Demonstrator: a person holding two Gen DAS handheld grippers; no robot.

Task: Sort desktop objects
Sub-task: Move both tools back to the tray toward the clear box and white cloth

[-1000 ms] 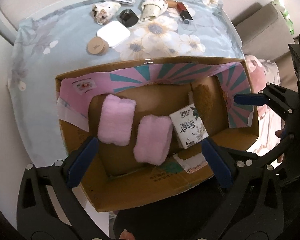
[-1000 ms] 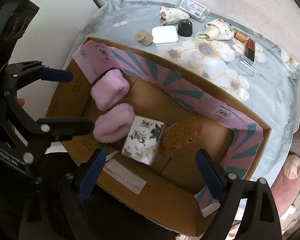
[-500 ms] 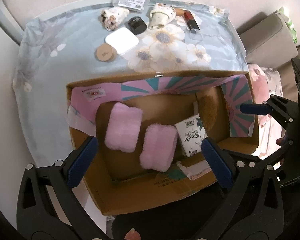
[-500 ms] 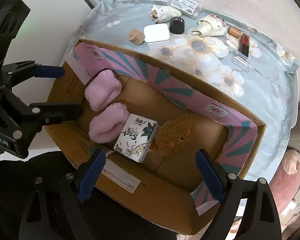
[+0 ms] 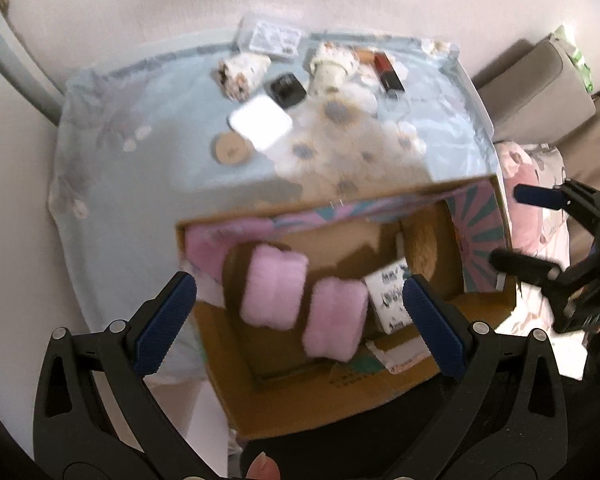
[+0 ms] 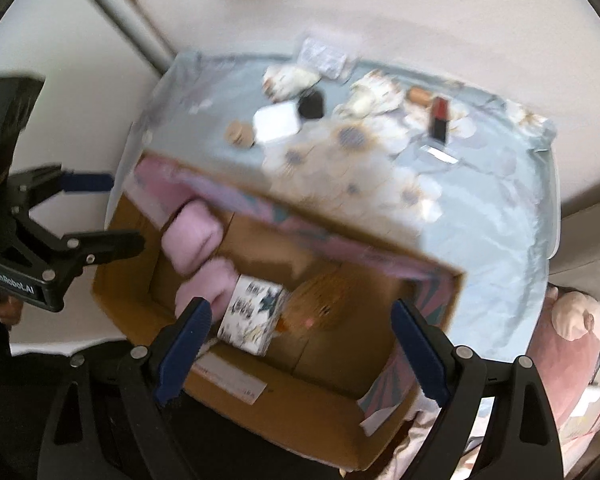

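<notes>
An open cardboard box (image 5: 332, 416) (image 6: 300, 412) stands at the table's near edge. It holds two pink fluffy rolls (image 5: 274, 288) (image 6: 192, 236), a white printed tissue pack (image 5: 392, 300) (image 6: 254, 318) and a brown plush toy (image 5: 422, 246) (image 6: 324, 300). My left gripper (image 5: 300, 322) is open and empty above the box's near side. My right gripper (image 6: 302, 356) is open and empty over the box. Each gripper also shows in the other's view, the right one (image 5: 540, 232) and the left one (image 6: 88, 212). Both views are blurred.
On the floral tablecloth (image 5: 140, 184) behind the box lie a white square case (image 5: 260, 122), a round wooden lid (image 5: 232, 150), a black jar (image 5: 286, 90), two shells (image 5: 242, 72), a lipstick (image 5: 388, 72) and a clear packet (image 5: 270, 38). A sofa (image 5: 540, 80) stands at the right.
Both grippers have lifted up and back from the box, so the box looks smaller and more table and wall shows. The box contents have not moved.
</notes>
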